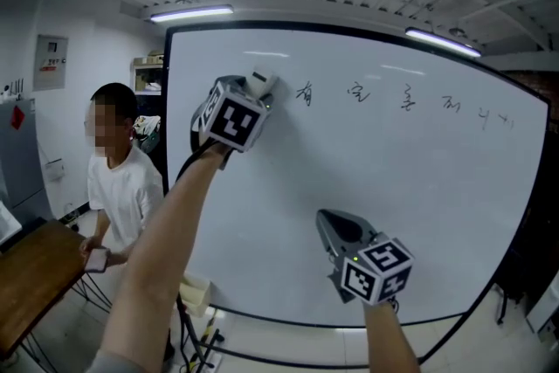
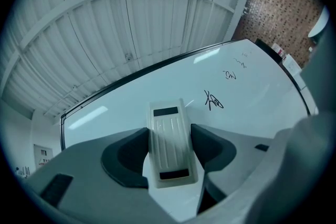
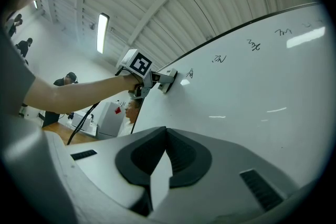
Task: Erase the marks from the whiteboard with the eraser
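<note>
Left gripper (image 1: 258,92): we have it clenched on the eraser (image 2: 169,144), gripped by its long sides.
Eraser: high on the whiteboard (image 1: 376,214), just left of the first mark (image 1: 305,93).
Right gripper (image 3: 165,139): jaws together, empty, near the board's lower part.
Risk: if we press unevenly, the eraser may twist in the jaws and skip or smear the marks.
Risk: the right gripper could bump the board.

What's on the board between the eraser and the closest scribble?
Nothing: only bare whiteboard separates the eraser from the scribble, clearest in the left gripper view.
</note>
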Demonstrator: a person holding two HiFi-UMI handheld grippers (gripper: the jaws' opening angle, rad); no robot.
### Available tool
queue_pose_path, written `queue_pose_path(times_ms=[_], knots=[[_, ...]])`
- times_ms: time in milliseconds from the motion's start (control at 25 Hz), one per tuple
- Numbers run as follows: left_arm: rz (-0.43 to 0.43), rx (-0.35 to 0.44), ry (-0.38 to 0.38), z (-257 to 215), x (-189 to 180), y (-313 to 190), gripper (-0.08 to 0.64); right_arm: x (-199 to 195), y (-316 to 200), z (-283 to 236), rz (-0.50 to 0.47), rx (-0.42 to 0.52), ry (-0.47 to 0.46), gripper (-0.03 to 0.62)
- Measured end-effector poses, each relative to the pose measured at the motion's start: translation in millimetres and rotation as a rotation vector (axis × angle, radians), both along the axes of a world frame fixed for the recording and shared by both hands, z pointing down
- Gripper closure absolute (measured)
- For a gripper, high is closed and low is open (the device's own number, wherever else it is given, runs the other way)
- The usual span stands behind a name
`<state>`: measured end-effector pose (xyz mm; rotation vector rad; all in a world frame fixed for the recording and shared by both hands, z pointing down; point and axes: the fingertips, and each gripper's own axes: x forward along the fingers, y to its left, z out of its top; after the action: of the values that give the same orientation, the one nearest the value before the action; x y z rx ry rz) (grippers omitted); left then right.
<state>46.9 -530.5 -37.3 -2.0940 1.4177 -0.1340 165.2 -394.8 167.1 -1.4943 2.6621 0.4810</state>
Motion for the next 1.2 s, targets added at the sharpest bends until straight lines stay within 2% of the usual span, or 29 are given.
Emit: queue_pose_path(times_ms=[200,480,600,760,960,1200], knots=[[0.045,-0.041,-0.024,23.9,9.6,5.3,0.299,-5.0,6.8,-4.0,-0.008,0.010,-0.001,0.597],[0.056,-0.068,-0.054,60.3,23.5,8.6,0.299,-12.0,16.2,-3.1,-0.022,0.010,0.002,0.597],[0.080,-0.080,-0.036,69.8,24.5,14.2,0.298,-11.8,19.7,-3.3,-0.024,0.012,0.002,0.597],[0.090,-0.057,-0.018,84.7,20.3,25.1,0.298,-10.3,21.8,-0.2,-0.029,0.006,-0.011,0.597],[0.148,-0.067,0.024,116.1,20.5,46.7,0.298,-7.0,17.6,11.0,-0.033,-0.016,-0.029,0.597],[0.226,-0.130,0.091,171.5,21.2,67.8,0.298,-8.7,14.1,32.9,-0.045,-0.039,-0.063,0.597]])
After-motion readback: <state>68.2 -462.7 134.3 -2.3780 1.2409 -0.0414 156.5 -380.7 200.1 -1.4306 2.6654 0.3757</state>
